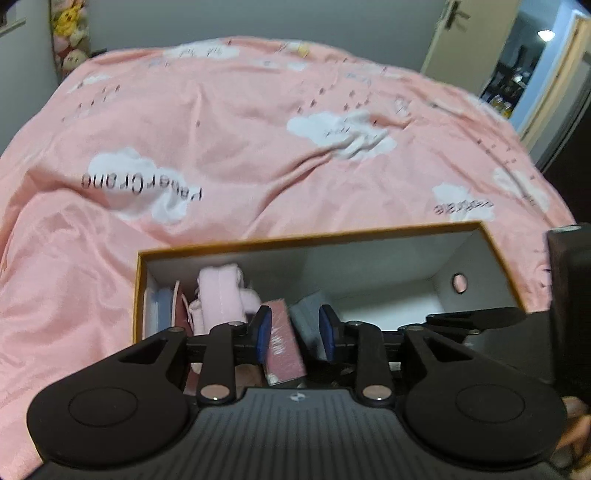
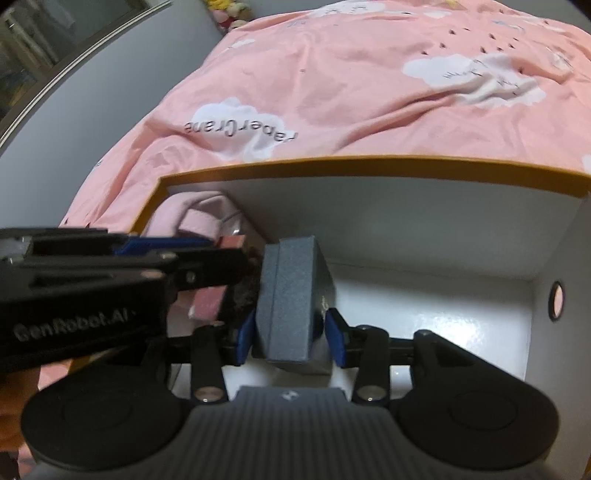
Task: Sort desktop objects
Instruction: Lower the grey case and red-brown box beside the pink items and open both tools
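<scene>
An orange-rimmed cardboard box (image 1: 314, 236) with white inner walls (image 2: 369, 206) lies on the bed. My left gripper (image 1: 295, 332) reaches into its left part. A dusty-pink flat box (image 1: 282, 343) stands tilted between the jaws, with a gap at the right pad. The gripper is open. My right gripper (image 2: 291, 339) straddles a grey box (image 2: 288, 295) that rests on the white floor of the cardboard box. Its right pad stands clear, so it is open. The grey box (image 1: 308, 317) sits just right of the pink one. A pink pouch (image 1: 219, 295) fills the left end.
A pink cloud-print bed cover (image 1: 240, 147) surrounds the cardboard box. The right half of its white floor (image 2: 443, 321) is bare, with a round hole (image 2: 556, 299) in the end wall. Plush toys (image 1: 70, 33) sit far left and a doorway (image 1: 524, 66) far right.
</scene>
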`<state>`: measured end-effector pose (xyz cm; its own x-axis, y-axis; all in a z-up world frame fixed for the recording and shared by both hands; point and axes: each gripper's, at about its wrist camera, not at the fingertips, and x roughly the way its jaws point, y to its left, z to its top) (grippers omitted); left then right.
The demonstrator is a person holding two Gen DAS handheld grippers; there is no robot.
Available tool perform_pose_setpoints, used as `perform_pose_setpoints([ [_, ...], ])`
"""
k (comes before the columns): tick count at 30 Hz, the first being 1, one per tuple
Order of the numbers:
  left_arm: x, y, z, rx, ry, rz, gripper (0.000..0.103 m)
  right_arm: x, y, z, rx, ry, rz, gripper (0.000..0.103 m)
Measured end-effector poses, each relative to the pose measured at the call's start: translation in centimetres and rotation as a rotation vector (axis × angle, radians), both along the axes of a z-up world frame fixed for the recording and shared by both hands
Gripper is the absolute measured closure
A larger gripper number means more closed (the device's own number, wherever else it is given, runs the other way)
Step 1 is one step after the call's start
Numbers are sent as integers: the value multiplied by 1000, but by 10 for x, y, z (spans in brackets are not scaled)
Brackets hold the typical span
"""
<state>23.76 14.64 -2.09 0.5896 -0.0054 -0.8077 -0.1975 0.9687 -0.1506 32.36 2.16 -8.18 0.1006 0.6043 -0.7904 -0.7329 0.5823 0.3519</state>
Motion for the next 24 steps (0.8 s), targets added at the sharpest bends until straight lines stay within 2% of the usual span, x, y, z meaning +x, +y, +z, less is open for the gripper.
perform_pose_setpoints([
  [2,-11,1,12,-6,-52,-7,69,-2,2,3,-12,-28,21,42],
  [6,-37,8,32,35,-110,7,66,-9,0,10,-40,-64,92,38],
  [10,-58,22,33,80,-83,72,63,-21,1,13,-110,-99,172,37],
  [12,-67,30,28,106,-46,125,58,-26,6,11,-160,-130,213,39],
  [14,-74,35,21,122,-16,156,58,-29,11,8,-211,-160,258,45],
  [20,-88,50,1,17,33,177,58,-33,25,-4,-285,-175,343,68],
  [24,-91,49,-5,5,42,171,59,-30,31,-8,-269,-181,336,68],
])
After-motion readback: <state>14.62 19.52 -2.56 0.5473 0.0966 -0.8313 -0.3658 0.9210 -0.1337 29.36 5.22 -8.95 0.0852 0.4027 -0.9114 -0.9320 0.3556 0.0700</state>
